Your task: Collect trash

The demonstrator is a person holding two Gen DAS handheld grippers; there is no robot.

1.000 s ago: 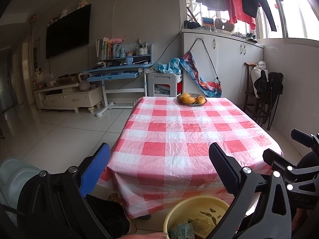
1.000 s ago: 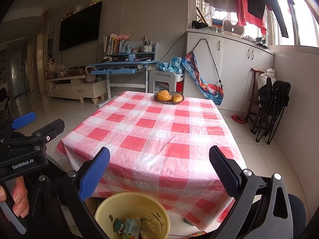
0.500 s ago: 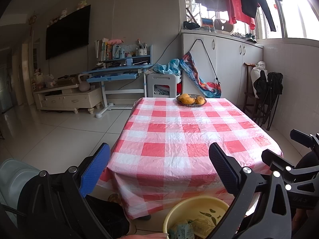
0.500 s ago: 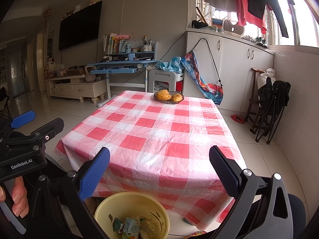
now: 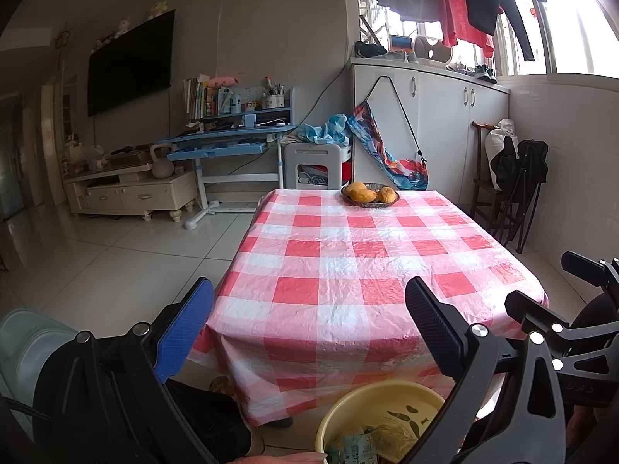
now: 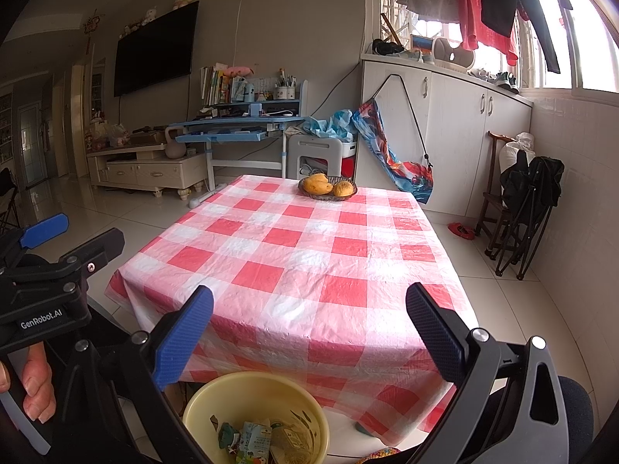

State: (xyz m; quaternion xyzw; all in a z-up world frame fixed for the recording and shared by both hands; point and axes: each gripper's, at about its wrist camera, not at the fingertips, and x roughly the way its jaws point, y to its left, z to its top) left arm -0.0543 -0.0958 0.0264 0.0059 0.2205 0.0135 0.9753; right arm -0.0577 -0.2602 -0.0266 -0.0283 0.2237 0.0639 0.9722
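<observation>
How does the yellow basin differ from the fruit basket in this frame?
The yellow basin stands on the floor at the near end of the table; the fruit basket stands on the tabletop at the far end. The basin is plain yellow and deep; the basket is dark and shallow. The basin holds wrappers and a small carton; the basket holds yellow fruit. Both are round, open-topped and upright.

Bright daylight comes in through the window (image 5: 572, 19) at the top right, and it glares white there. The hallway (image 6: 35, 135) on the left is dim. The floor tiles (image 5: 116, 255) shine. Both pictures are sharp, but straight lines bend near the dark, round edges.
</observation>
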